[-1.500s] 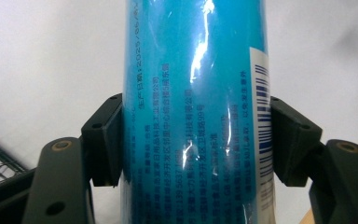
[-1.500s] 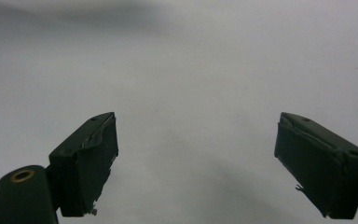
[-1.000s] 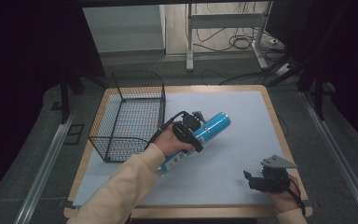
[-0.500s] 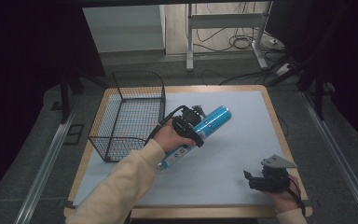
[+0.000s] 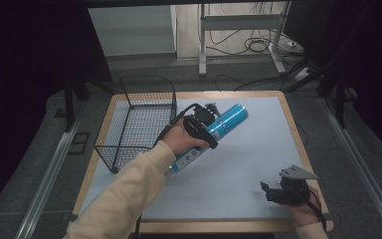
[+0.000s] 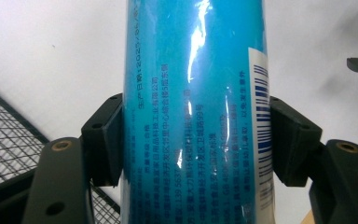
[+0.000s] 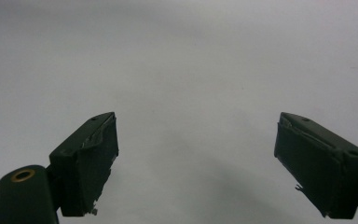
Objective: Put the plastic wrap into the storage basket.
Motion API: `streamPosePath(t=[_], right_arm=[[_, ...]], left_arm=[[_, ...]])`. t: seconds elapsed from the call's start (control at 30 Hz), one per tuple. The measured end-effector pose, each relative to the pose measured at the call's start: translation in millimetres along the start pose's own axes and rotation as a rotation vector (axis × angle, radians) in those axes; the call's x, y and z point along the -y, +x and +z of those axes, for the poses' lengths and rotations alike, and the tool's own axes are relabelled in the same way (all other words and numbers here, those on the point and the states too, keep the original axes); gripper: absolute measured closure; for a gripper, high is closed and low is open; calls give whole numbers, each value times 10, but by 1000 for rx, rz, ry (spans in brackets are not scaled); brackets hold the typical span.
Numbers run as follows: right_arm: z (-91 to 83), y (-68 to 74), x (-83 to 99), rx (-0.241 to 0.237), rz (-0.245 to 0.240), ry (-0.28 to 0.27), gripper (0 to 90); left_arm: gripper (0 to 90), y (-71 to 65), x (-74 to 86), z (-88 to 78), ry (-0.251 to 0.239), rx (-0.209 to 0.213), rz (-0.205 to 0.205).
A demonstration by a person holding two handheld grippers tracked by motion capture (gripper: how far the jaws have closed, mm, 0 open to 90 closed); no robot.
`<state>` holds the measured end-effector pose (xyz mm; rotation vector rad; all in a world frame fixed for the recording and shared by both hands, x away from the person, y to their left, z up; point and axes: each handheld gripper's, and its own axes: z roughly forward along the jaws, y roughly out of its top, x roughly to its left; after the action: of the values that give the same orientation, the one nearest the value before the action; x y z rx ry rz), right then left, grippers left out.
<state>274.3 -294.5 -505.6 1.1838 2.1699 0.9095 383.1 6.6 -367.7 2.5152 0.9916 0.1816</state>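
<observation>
The left gripper (image 5: 210,118) had its jaws pressed on both sides of the blue can (image 6: 196,112), near the middle of its length. The can was lifted above the table (image 5: 258,149), its long axis slanting away to the right, just beside the wire basket (image 5: 139,119). The left forearm reached forward, and it was the nearer hand. The right gripper (image 5: 271,191) rested low near the table edge, jaws wide with nothing between.

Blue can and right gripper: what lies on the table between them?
Nothing: in the high view the stretch of grey table between the blue can, held by the left gripper, and the right gripper is bare.
</observation>
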Motion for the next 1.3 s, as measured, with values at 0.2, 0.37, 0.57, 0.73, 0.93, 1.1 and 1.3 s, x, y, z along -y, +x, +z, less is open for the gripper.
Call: streamPosePath(t=[0.2, 0.37, 0.57, 0.73, 0.93, 1.1, 1.3], right_arm=[[-4, 0, -1, 0, 0, 1, 139], [-3, -3, 0, 0, 0, 1, 139], [-1, -11, 2, 1, 4, 1, 139], [1, -16, 4, 6, 5, 1, 139], [-3, -16, 0, 16, 3, -2, 139], [5, -24, 3, 21, 3, 0, 139], [-2, -26, 0, 20, 4, -5, 139]], left_arm=[[314, 67, -44, -59, -16, -4, -9], [314, 142, -66, -87, -21, -16, -27], [314, 238, -85, -128, -24, -31, -41], [314, 301, -118, -193, -23, -34, -32], [314, 366, -165, -222, -38, -29, -29], [314, 449, -202, -240, -45, -39, -38], [314, 546, -238, -261, -45, -56, -54]])
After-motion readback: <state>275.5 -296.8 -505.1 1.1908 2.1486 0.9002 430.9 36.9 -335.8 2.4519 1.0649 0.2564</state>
